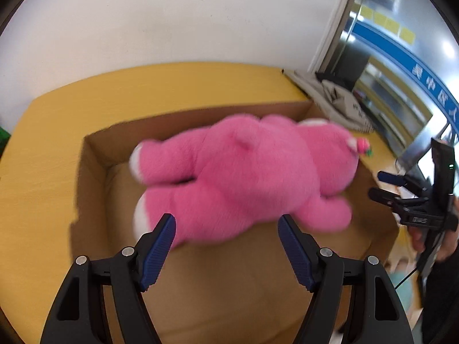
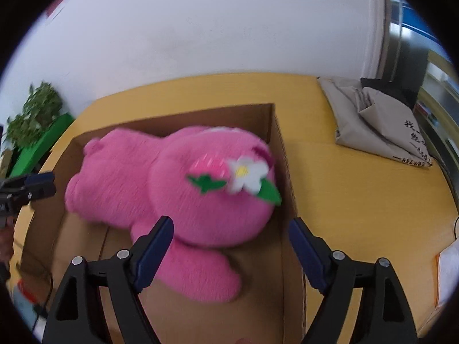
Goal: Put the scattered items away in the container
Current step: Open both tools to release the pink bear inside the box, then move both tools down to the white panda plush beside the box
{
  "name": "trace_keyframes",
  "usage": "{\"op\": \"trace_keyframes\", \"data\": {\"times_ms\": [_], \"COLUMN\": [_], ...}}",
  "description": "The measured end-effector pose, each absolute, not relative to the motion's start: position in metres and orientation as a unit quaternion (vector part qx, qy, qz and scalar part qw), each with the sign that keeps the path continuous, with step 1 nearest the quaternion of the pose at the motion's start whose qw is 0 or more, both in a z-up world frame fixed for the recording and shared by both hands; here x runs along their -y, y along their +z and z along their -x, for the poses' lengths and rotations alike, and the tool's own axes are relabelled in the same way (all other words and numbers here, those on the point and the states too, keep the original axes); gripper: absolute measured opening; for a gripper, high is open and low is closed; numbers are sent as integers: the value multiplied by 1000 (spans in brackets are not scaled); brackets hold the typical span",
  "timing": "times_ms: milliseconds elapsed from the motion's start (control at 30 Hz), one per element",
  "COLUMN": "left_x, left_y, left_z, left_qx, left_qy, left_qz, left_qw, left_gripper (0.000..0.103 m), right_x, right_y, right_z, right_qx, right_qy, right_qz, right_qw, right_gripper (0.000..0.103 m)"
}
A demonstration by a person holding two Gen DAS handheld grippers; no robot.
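Observation:
A big pink plush bear (image 1: 243, 177) lies face down in an open cardboard box (image 1: 91, 166) on a yellow table. In the right wrist view the bear (image 2: 172, 189) shows a white flower and green leaves on its head, near the box's right wall (image 2: 284, 172). My left gripper (image 1: 226, 223) is open, its jaws just short of the bear's legs, holding nothing. My right gripper (image 2: 229, 229) is open, its jaws either side of the bear's head and arm, holding nothing. Each gripper also shows in the other's view: the right one (image 1: 384, 186) and the left one (image 2: 40, 186).
A folded grey cloth bag (image 2: 381, 120) lies on the yellow table (image 2: 358, 200) right of the box. A green plant (image 2: 34, 111) and green stand sit at the far left. A white wall is behind, a glass door at the right.

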State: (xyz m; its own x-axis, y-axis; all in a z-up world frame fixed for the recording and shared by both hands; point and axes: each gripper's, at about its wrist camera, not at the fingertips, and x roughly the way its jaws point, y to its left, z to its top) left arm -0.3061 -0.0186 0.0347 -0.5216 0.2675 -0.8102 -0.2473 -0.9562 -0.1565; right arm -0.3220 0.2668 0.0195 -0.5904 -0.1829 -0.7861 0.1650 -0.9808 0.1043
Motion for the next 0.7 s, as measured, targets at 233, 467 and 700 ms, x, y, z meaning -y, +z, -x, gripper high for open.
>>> {"op": "trace_keyframes", "data": {"times_ms": [233, 467, 700], "left_x": [55, 73, 92], "left_y": [-1, -15, -5], "left_z": [262, 233, 218], "left_qx": [10, 13, 29], "left_qy": [840, 827, 838], "left_qz": [528, 546, 529], "left_qw": [125, 132, 131], "left_gripper": [78, 78, 78], "right_x": [-246, -243, -237], "right_y": [-27, -31, -31], "right_z": [257, 217, 201], "right_qx": [-32, -8, 15], "right_qy": [-844, -849, -853], "right_qz": [-526, -524, -519], "right_qw": [100, 65, 45], "right_gripper": [81, 81, 85]}}
